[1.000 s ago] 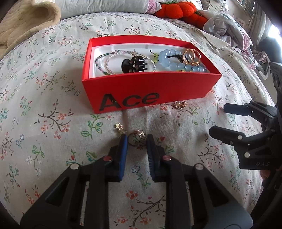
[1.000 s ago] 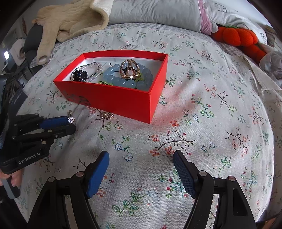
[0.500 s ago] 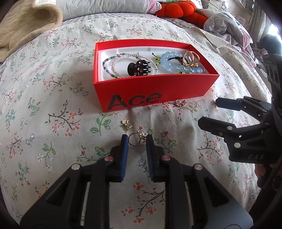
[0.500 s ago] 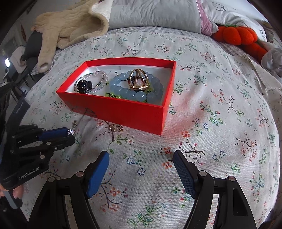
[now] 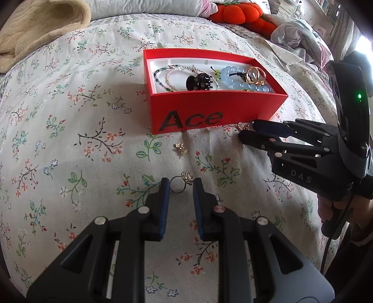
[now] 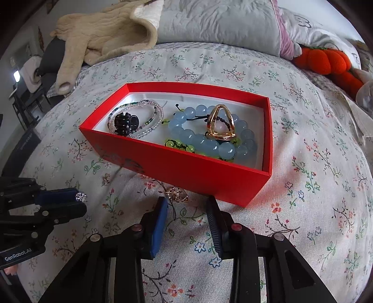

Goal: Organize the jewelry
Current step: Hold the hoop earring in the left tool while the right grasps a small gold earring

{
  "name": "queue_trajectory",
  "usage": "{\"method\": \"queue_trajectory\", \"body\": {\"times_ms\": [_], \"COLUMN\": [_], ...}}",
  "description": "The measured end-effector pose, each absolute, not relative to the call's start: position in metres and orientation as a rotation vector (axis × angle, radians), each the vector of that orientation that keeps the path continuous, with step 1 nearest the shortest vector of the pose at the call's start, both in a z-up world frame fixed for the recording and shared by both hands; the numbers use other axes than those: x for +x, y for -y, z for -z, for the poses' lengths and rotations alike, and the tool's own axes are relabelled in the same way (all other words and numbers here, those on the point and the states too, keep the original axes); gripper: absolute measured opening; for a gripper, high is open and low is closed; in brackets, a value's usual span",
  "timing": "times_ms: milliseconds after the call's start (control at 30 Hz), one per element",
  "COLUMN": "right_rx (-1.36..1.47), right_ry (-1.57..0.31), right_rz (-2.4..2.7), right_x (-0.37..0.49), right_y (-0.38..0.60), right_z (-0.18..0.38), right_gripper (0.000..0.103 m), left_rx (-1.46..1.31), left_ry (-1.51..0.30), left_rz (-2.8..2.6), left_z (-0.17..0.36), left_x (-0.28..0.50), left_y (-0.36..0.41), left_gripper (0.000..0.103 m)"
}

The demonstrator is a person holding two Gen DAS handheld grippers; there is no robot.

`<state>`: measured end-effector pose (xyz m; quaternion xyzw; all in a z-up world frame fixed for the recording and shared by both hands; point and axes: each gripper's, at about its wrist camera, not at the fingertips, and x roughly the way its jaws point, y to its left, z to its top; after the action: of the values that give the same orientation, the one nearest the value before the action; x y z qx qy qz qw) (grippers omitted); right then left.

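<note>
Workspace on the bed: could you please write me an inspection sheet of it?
Surface: floral bedsheet, soft and uneven.
Job's things: red box holds blue bead bracelet, large gold ring, black hair claw, thin bead strands; small earring and gold piece lie loose before the box.
Clutter: beige blanket, orange plush, both at the far edge.
Tools: left tool shut on gemmed ring; right tool open, tips near the gold piece.
Cables: dark cable hanging under the right tool's handle.
Surroundings: grey pillow; room beyond blurred.
</note>
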<state>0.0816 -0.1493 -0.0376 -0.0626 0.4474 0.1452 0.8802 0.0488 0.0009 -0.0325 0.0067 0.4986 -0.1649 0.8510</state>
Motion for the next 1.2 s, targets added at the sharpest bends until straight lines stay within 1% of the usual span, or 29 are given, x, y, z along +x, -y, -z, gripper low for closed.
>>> {"method": "queue_trajectory", "body": {"times_ms": [33, 100, 133, 300, 333, 367, 833, 967, 1000, 1033, 1067, 1100, 1200], "right_rx": [-0.131, -0.134, -0.139, -0.15, -0.148, -0.147, -0.138, -0.103, -0.089, -0.074, -0.059, -0.047, -0.044], "right_ry": [-0.933, -0.935, -0.935, -0.929, -0.93, -0.932, -0.978, -0.993, -0.995, -0.992, -0.981, -0.963, -0.941], "right_rz": [-0.306, -0.315, -0.317, -0.319, -0.323, -0.328, -0.426, -0.396, -0.386, -0.375, -0.362, -0.35, -0.337], "right_x": [0.082, 0.083, 0.083, 0.083, 0.082, 0.082, 0.044, 0.049, 0.052, 0.056, 0.058, 0.061, 0.069], "right_y": [0.148, 0.144, 0.143, 0.138, 0.139, 0.139, 0.142, 0.147, 0.149, 0.15, 0.152, 0.152, 0.149], "right_z": [0.037, 0.037, 0.037, 0.036, 0.036, 0.036, 0.033, 0.033, 0.033, 0.033, 0.032, 0.031, 0.031], "right_gripper": [0.03, 0.023, 0.02, 0.016, 0.01, 0.008, 0.009, 0.017, 0.025, 0.04, 0.051, 0.064, 0.064], "left_rx": [0.013, 0.009, 0.007, 0.0, 0.001, 0.001, 0.002, 0.001, 0.0, -0.002, -0.003, -0.003, -0.002], "left_ry": [-1.051, -1.053, -1.055, -1.061, -1.06, -1.06, -1.065, -1.062, -1.062, -1.063, -1.064, -1.065, -1.067], "left_rz": [0.348, 0.349, 0.35, 0.346, 0.345, 0.345, 0.338, 0.335, 0.335, 0.335, 0.335, 0.336, 0.337], "left_z": [0.033, 0.033, 0.033, 0.034, 0.034, 0.034, 0.036, 0.035, 0.035, 0.035, 0.035, 0.035, 0.036], "left_x": [0.049, 0.05, 0.05, 0.052, 0.052, 0.052, 0.051, 0.051, 0.051, 0.052, 0.051, 0.051, 0.052], "left_y": [-0.001, -0.002, -0.003, -0.005, -0.005, -0.005, -0.003, -0.002, -0.002, -0.002, -0.001, -0.001, -0.002], "left_gripper": [0.022, 0.022, 0.022, 0.022, 0.022, 0.022, 0.022, 0.022, 0.022, 0.022, 0.022, 0.022, 0.022]}}
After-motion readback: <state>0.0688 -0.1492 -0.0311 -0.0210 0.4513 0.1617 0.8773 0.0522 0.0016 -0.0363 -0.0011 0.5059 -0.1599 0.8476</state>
